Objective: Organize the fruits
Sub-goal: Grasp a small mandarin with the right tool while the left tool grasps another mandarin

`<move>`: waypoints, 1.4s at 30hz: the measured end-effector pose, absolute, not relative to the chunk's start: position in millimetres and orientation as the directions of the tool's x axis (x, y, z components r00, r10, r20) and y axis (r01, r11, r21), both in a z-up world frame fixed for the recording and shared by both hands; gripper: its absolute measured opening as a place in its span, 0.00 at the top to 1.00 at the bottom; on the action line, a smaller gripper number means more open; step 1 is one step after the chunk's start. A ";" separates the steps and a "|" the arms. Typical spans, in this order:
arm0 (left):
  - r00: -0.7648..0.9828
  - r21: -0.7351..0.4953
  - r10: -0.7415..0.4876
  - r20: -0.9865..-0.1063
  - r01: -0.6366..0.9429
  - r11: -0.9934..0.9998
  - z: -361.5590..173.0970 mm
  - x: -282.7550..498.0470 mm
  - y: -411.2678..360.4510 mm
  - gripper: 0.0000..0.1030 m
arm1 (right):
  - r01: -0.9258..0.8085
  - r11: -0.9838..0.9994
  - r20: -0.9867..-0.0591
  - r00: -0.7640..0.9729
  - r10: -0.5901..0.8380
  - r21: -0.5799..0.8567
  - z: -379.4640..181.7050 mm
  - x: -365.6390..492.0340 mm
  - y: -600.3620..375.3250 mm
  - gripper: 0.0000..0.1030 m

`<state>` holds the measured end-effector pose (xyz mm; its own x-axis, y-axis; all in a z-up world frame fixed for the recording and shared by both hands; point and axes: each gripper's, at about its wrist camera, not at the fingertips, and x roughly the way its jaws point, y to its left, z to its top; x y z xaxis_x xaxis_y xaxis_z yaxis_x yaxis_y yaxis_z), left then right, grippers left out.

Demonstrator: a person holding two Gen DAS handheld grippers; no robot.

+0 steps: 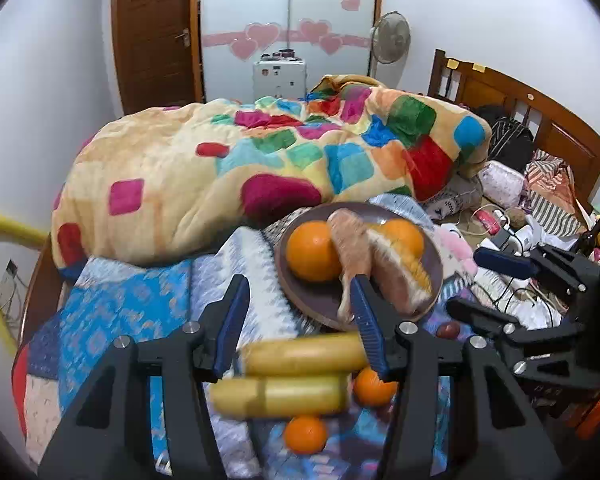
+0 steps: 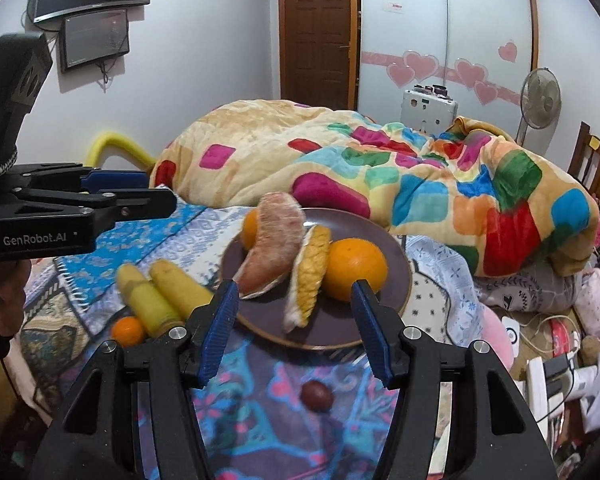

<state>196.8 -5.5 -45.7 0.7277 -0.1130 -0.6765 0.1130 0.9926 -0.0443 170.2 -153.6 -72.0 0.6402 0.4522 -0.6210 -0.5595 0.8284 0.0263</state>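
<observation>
Left wrist view showed your left gripper (image 1: 300, 308) with its jaws spread wide and nothing between them, poised above two bananas (image 1: 296, 376) lying side by side on the patterned bedspread (image 1: 140, 300). Two small oranges (image 1: 305, 435) sat just beside the bananas, one partly hidden behind the right finger. Your right gripper (image 1: 466, 284) appeared at the frame's right edge, its fingers parted.

Right wrist view showed your right gripper (image 2: 296, 312) with jaws equally wide and empty, aimed at the brown plate (image 2: 396, 280). The plate held two oranges (image 2: 354, 268), a pink pomelo segment (image 2: 272, 244) and a yellow pomelo segment (image 2: 310, 276), the segments leaning against each other between the oranges. A small dark red fruit (image 2: 317, 395) lay on the bedspread just in front of the plate, apart from it. The multicoloured quilt (image 2: 380, 168) was heaped behind the plate.
</observation>
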 end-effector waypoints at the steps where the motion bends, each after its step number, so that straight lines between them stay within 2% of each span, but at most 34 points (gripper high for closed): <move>1: 0.726 -0.040 -0.106 -0.679 0.108 0.993 -47.1 192.3 -2.6 0.48 | -0.563 0.826 -0.622 0.636 0.456 0.030 -72.3 166.4 -152.0 0.47; 8: 0.706 -0.021 -0.067 -0.705 0.073 0.997 -66.0 159.3 19.3 0.40 | -0.592 0.805 -0.640 0.602 0.477 0.043 -82.3 145.7 -139.2 0.47; 21: 0.650 -0.058 -0.092 -0.755 0.073 0.996 -108.9 138.5 25.3 0.40 | -0.602 0.794 -0.717 0.515 0.470 0.089 -128.4 150.2 -112.1 0.47; 28: 0.637 -0.063 -0.113 -0.763 0.100 0.993 -119.8 135.1 16.8 0.40 | -0.617 0.776 -0.733 0.469 0.493 0.128 -136.3 152.6 -104.7 0.67; 40: 0.612 -0.073 -0.147 -0.777 0.145 0.987 -133.7 132.8 -0.9 0.41 | -0.598 0.798 -0.697 0.540 0.472 0.078 -117.0 127.1 -126.4 0.68; 42: 0.609 -0.073 -0.146 -0.780 0.143 0.987 -136.3 134.5 -3.9 0.43 | -0.589 0.806 -0.694 0.552 0.462 0.068 -114.6 125.5 -133.9 0.68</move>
